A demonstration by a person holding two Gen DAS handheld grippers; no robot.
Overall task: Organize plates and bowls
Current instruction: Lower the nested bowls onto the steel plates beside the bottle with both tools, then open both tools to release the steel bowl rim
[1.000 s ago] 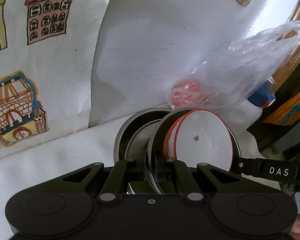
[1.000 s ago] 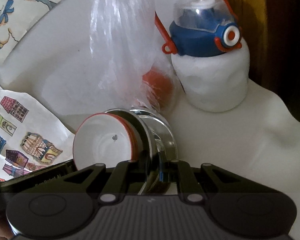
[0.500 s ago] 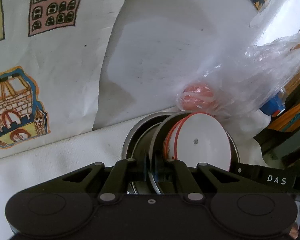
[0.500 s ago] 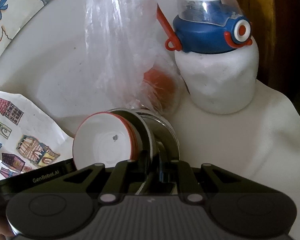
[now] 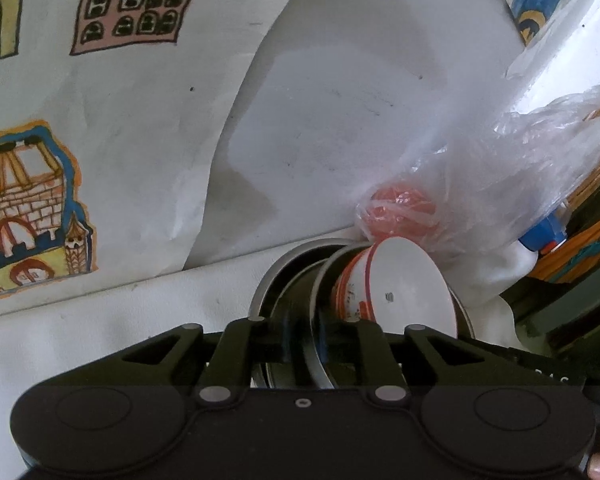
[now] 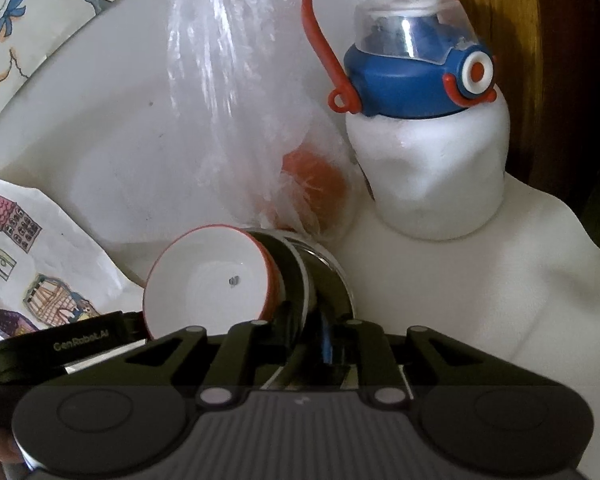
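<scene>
Left wrist view: the left gripper point(image 5: 314, 344) has its fingers closed narrowly on the rim of a steel plate point(image 5: 320, 300) standing on edge, with a second steel plate point(image 5: 272, 280) just behind it at about 11 o'clock. A white bowl with a red rim point(image 5: 404, 292) lies tipped against the plates at 1 o'clock, its base toward the camera. Above it a clear plastic bag point(image 5: 480, 184) holds a red ball point(image 5: 400, 210); a cloth printed with houses point(image 5: 100, 120) fills the left. Right wrist view: the right gripper point(image 6: 314, 350) pinches the steel plates' edge point(image 6: 324, 276) between narrowly set fingers. The bowl point(image 6: 208, 276) sits at 10 o'clock, touching the plates; a blue-capped bottle point(image 6: 432, 168) stands at 1 o'clock on the white surface point(image 6: 500, 280).
</scene>
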